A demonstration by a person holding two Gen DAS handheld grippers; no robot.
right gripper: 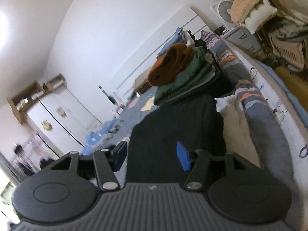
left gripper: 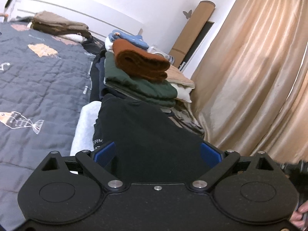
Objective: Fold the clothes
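Both tongs — left tongs point(left gripper: 157, 153) and right tongs point(right gripper: 152, 156) — are standing released over the folded black garment point(left gripper: 146, 127), seemingly not gripping; withdrawing level is keeping its folds flat.

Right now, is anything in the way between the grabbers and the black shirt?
No, nothing visible is. The black shirt lies folded right in front of both. The left gripper and the right gripper each have their open jaws spread on either side of it. The rust-brown pile sits farther back.
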